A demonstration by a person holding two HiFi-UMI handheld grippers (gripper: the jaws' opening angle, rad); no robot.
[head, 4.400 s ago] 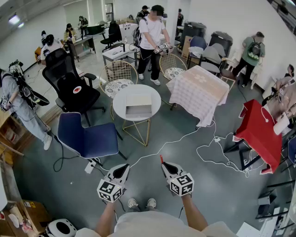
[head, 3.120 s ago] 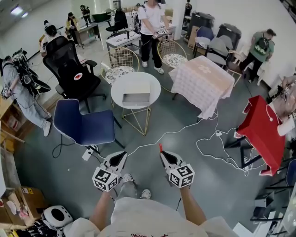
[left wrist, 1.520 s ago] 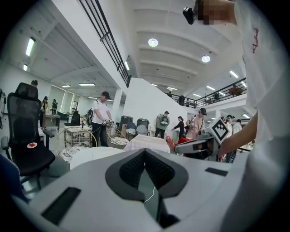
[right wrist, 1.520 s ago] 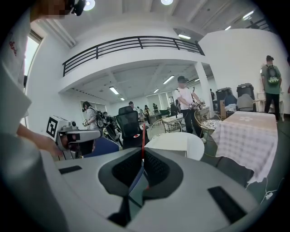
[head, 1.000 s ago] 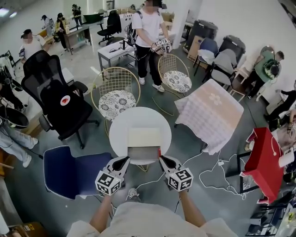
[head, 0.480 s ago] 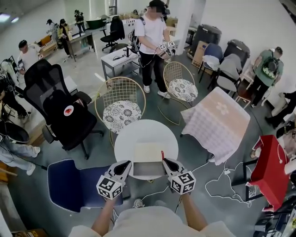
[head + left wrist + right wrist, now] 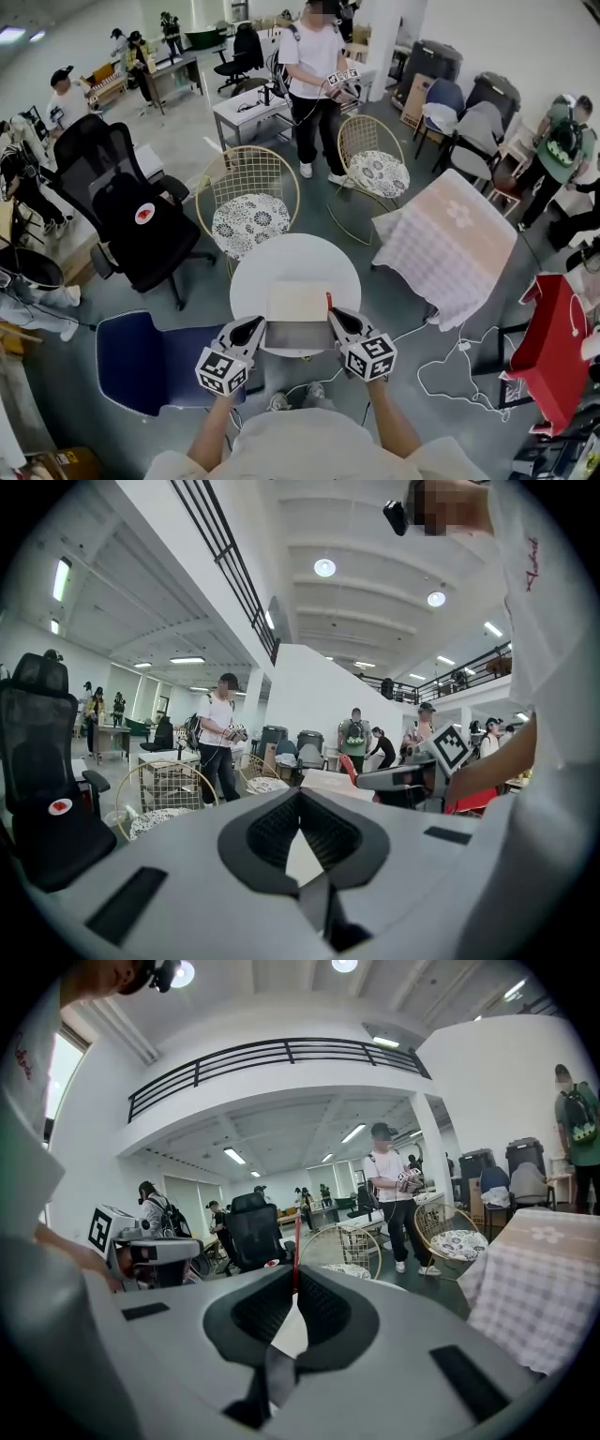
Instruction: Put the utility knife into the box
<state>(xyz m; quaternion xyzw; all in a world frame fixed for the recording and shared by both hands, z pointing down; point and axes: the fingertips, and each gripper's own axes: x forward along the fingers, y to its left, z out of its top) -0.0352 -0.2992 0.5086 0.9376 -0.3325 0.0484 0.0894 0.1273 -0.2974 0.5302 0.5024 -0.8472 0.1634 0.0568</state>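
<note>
Utility knife: a thin red utility knife (image 7: 328, 301) is clamped in the right gripper (image 7: 333, 316). It sticks out past the jaw tips and, in the head view, shows against the right edge of the box. In the right gripper view it is a narrow red strip (image 7: 297, 1241) rising from between the tips.
Right gripper: the jaws are pressed together on the knife (image 7: 296, 1288), with no gap beyond the blade's own thinness. The gripper is held over the near right corner of the box.
Box: a shallow open cardboard box (image 7: 298, 302), pale beige with a grey inside, sits on the near half of the table. Nothing can be made out inside it.
Left gripper: the jaw tips (image 7: 300, 794) meet with nothing between them. This gripper (image 7: 255, 323) hangs at the near left corner of the box – whether it touches the box cannot be told.
Table: a round white table (image 7: 281, 262) carries the box.
Beyond the table: a gold wire chair with a patterned cushion (image 7: 246, 202) stands just behind the table. A black office chair (image 7: 131, 211) and a dark blue padded chair (image 7: 150, 361) are to the left, and a table under a pale checked cloth (image 7: 455, 244) is to the right.
Person: someone in a white T-shirt (image 7: 317, 56) stands further back – holding another pair of grippers.
</note>
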